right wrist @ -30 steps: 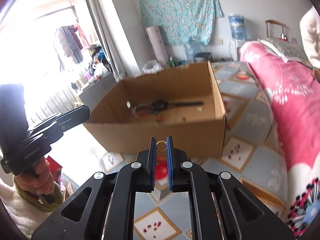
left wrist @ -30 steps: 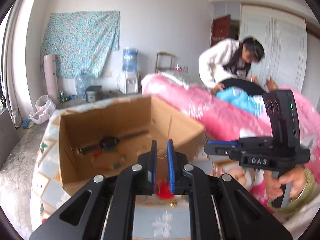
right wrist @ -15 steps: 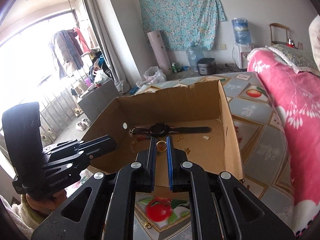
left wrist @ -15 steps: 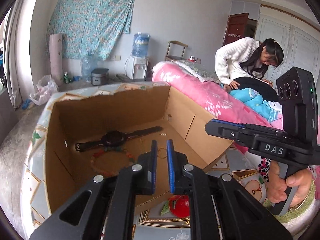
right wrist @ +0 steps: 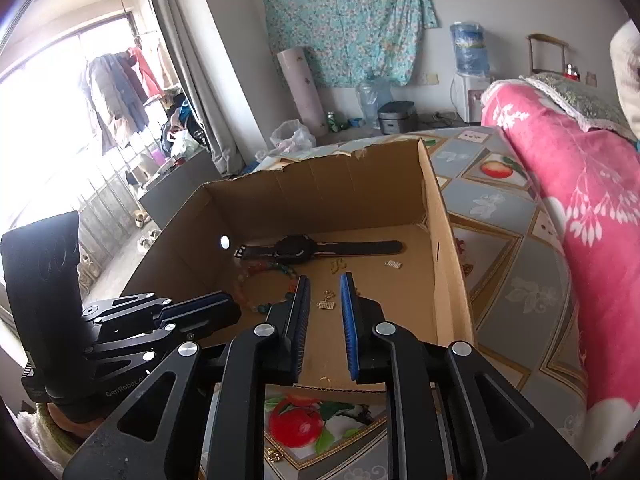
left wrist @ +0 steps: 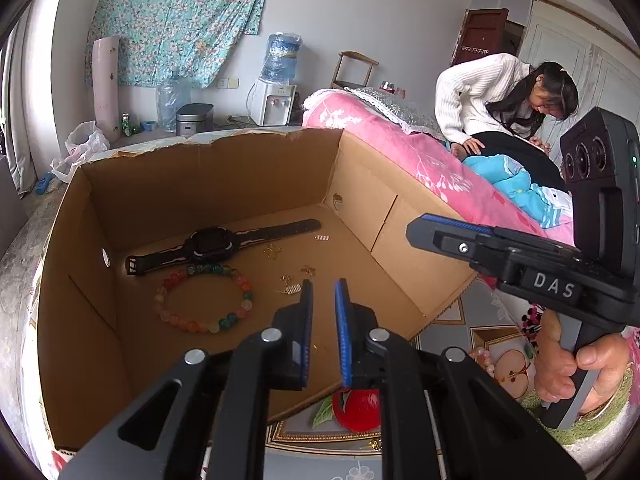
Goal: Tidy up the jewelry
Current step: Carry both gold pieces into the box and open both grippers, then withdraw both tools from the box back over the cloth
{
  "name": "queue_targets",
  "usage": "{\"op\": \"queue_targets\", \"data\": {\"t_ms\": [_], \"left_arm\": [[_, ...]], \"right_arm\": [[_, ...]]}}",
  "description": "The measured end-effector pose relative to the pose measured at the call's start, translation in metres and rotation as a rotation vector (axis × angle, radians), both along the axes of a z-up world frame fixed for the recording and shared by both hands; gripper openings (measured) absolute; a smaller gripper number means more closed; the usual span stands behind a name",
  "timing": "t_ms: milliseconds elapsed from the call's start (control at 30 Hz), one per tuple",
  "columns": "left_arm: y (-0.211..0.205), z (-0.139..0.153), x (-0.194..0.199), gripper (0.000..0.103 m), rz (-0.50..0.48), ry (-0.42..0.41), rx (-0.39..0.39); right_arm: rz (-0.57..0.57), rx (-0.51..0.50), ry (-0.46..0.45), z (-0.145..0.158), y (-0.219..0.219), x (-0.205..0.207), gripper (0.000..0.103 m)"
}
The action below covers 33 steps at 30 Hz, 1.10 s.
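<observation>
An open cardboard box (left wrist: pixel 200 184) (right wrist: pixel 320 200) lies on the patterned sheet. On its floor are a black watch (left wrist: pixel 210 245) (right wrist: pixel 296 249), a coloured bead bracelet (left wrist: pixel 202 327) (right wrist: pixel 264 268) and small gold pieces (left wrist: pixel 292 289) (right wrist: pixel 326 305). My left gripper (left wrist: pixel 323 284) hangs over the box's near part, jaws opening, nothing between them. My right gripper (right wrist: pixel 325 278) is beside it over the box, jaws also opening and bare. A small gold ring (right wrist: pixel 325 379) lies on the box floor just under it.
A pink quilt (left wrist: pixel 400 148) (right wrist: pixel 580 168) runs along the right of the box. A person in a white sweater (left wrist: pixel 480 96) leans over the bed behind it. A pink bead bracelet (left wrist: pixel 482 356) and a gold piece (right wrist: pixel 274 455) lie on the sheet outside the box.
Both grippers came forward over the box, each pinching a small gold ring. Both have now parted their jaws and the rings are gone from between them.
</observation>
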<state>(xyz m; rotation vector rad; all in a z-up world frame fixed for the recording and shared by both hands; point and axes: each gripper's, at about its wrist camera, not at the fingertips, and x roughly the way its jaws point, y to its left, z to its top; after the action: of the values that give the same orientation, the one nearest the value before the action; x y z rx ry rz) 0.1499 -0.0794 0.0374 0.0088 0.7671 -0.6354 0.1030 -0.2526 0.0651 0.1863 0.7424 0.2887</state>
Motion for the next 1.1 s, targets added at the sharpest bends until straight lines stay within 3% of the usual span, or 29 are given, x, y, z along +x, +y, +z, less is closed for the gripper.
{"op": "queue_targets", "data": {"t_ms": [200, 400, 633, 833, 967, 1100], "left_arm": [[0.012, 0.012, -0.017, 0.033, 0.019, -0.043, -0.012], [0.036, 0.024, -0.044, 0.048, 0.031, -0.105, -0.020], [0.067, 0.033, -0.081, 0.066, 0.036, -0.147, -0.024], [0.075, 0.029, -0.097, 0.074, 0.016, -0.127, -0.018], [0.069, 0.023, -0.106, 0.084, -0.021, -0.097, -0.014], [0.055, 0.008, -0.109, 0.090, -0.053, -0.050, 0.049]], "right_arm": [[-0.025, 0.017, -0.037, 0.012, -0.010, -0.016, 0.034], [-0.055, 0.037, -0.090, 0.023, -0.029, -0.043, 0.054], [-0.061, 0.079, -0.081, 0.021, -0.050, -0.068, 0.062], [-0.068, 0.095, -0.043, 0.009, -0.054, -0.081, 0.066], [-0.059, 0.052, -0.010, 0.001, -0.046, -0.089, 0.072], [-0.039, -0.007, 0.016, -0.007, -0.036, -0.098, 0.079]]}}
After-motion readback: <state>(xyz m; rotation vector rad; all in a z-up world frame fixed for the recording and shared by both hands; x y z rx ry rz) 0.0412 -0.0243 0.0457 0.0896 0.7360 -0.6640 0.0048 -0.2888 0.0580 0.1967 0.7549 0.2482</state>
